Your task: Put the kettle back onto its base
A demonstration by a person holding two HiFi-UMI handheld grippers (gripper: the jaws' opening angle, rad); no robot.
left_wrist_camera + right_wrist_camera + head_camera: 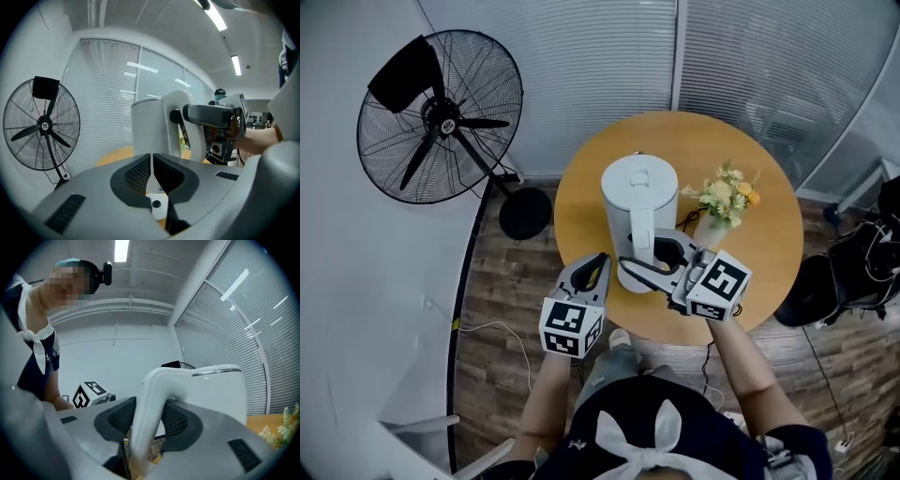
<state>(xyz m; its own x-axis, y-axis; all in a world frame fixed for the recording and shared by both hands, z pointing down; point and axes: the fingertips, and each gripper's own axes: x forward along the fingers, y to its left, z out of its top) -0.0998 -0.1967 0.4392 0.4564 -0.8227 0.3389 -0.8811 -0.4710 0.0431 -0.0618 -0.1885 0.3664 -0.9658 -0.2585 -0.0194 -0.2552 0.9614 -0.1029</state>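
A white kettle point(630, 199) stands upright over the middle of the round wooden table point(581, 187), handle point(641, 246) toward me. My right gripper point(645, 261) is shut on that handle point(157, 385), a pad pressed against each side. The kettle body point(220, 390) fills the right gripper view beyond the jaws. A dark ring that looks like the base point(670, 251) lies just right of the handle, partly hidden by the gripper. My left gripper point(599, 261) sits just left of the kettle point(150, 126) with its pads point(140, 171) together and nothing between them.
A small vase of flowers point(722, 199) stands on the table right of the kettle. A black floor fan point(441, 117) stands to the left on its round foot point(525, 213). Window blinds point(600, 56) close off the far side. Bags point(862, 272) lie on the floor at the right.
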